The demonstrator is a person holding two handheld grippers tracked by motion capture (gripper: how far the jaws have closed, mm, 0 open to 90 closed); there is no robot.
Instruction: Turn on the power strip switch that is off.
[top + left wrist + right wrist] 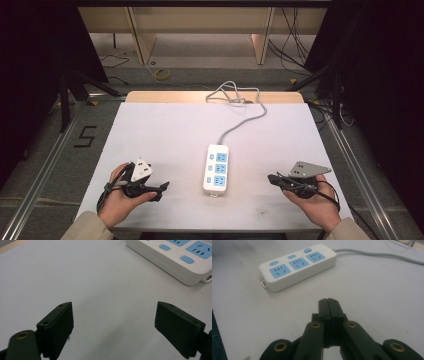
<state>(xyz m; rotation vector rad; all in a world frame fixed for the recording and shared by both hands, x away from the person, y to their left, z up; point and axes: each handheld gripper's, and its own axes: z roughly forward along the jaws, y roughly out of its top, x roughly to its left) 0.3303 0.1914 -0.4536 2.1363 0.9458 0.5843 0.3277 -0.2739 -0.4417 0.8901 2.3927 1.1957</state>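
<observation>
Your power strip [216,168] lies flat in the middle of the worktop [165,135], nearer the front edge. It is a long, smooth white plastic box with rounded corners. It has three blue sockets and three small blue buttons. Its grey cord [240,117] runs to the back edge. Your left gripper [113,322] has its jaws wide apart, holding nothing. Your right gripper [328,301] has its jaws pressed together, holding nothing. The right gripper view shows a small loop on the strip's end.

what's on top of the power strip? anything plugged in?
Nothing is plugged into the power strip: its top shows three blue sockets and three blue switches, all bare. Its grey cable leaves the far end. Its underside, flat on the table, is hidden.
</observation>
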